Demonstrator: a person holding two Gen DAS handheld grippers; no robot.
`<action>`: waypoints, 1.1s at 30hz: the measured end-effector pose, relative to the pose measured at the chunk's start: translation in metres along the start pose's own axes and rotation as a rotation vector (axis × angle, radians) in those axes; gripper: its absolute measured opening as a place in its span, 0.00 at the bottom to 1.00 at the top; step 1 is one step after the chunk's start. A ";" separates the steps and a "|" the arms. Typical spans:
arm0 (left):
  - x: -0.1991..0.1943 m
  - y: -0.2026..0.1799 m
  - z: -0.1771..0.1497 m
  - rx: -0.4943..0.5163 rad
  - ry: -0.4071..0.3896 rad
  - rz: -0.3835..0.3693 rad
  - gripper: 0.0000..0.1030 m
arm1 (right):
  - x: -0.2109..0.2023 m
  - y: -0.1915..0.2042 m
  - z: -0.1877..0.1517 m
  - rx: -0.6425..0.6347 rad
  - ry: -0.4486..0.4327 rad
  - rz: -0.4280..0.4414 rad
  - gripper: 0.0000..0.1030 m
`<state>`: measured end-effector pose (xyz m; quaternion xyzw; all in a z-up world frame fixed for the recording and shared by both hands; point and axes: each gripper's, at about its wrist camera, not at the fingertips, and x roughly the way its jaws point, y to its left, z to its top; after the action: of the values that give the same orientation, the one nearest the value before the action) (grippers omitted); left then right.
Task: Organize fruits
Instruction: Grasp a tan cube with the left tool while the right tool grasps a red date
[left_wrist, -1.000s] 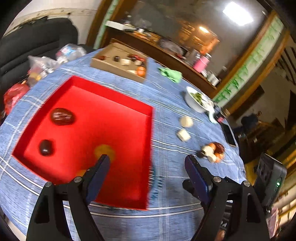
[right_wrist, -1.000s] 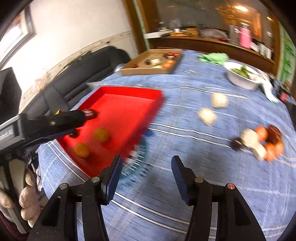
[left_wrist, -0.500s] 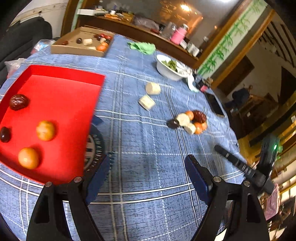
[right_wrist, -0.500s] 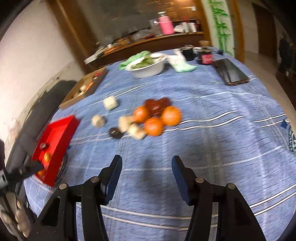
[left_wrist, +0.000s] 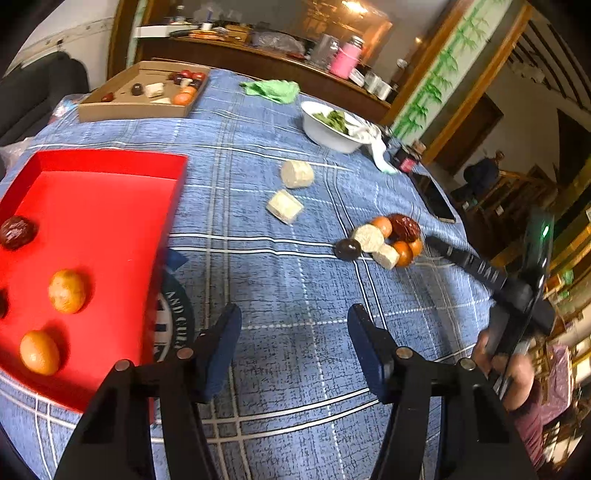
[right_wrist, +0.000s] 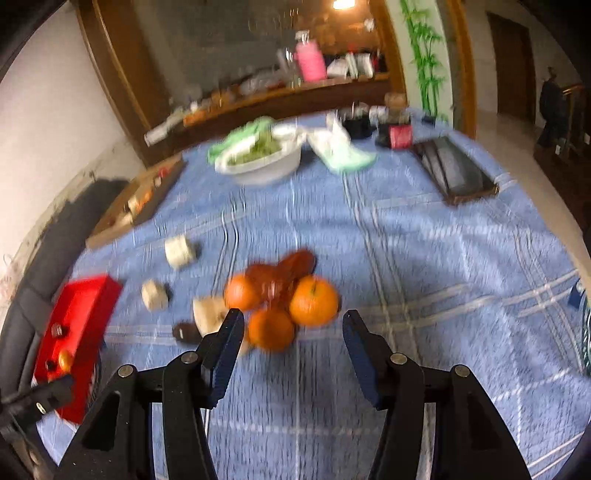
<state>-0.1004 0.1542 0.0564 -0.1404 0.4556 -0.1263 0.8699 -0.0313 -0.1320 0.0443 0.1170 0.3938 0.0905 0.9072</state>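
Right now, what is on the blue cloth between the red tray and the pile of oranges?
Only bare blue checked cloth lies between the red tray and the fruit pile, seen in the left wrist view.

Each camera sat on its own gripper and looked forward and downward along the two fingers at the blue checked tablecloth (left_wrist: 295, 280). The left view faced across the table with the red tray (left_wrist: 110, 206) close at its left. The right view, blurred, probably hung nearer the fruit pile (right_wrist: 280, 299). Both shared that pile (left_wrist: 384, 240), the tray (right_wrist: 79, 317) and the white bowl (left_wrist: 328, 129).
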 end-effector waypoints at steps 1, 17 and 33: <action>0.005 -0.004 0.000 0.020 0.005 -0.007 0.57 | -0.001 0.001 0.005 -0.009 -0.015 0.007 0.58; 0.057 -0.046 0.022 0.199 0.032 0.008 0.51 | 0.050 0.020 0.021 -0.196 0.044 0.006 0.37; 0.121 -0.019 0.079 0.155 0.021 0.185 0.50 | 0.040 0.013 0.021 -0.126 0.038 0.128 0.28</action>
<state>0.0304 0.1043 0.0145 -0.0287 0.4644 -0.0819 0.8814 0.0098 -0.1120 0.0344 0.0828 0.3961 0.1751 0.8975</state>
